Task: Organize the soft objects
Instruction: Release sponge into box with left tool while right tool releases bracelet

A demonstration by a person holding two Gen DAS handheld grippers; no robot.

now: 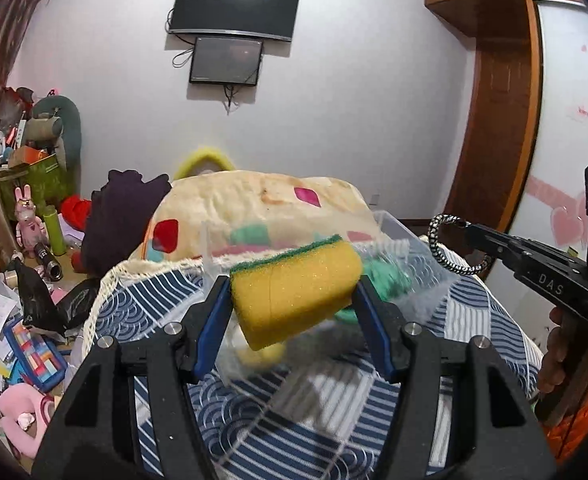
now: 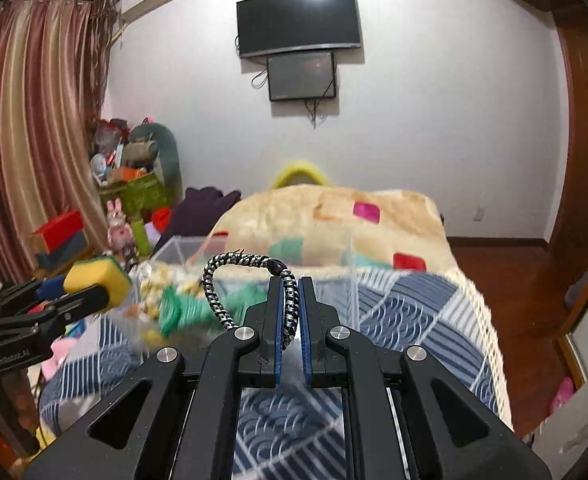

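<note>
My left gripper is shut on a yellow sponge with a green scrub layer and holds it in the air above a clear plastic box on the bed. The same sponge shows at the left in the right wrist view. My right gripper is shut on a black-and-white braided cord loop; the cord also shows at the right in the left wrist view. The clear box holds green and yellow soft items, blurred.
The bed has a blue-and-white patterned cover and a cream blanket with coloured patches. A dark purple cloth lies beside it. Cluttered toys and boxes fill the floor at left. A wardrobe stands at right.
</note>
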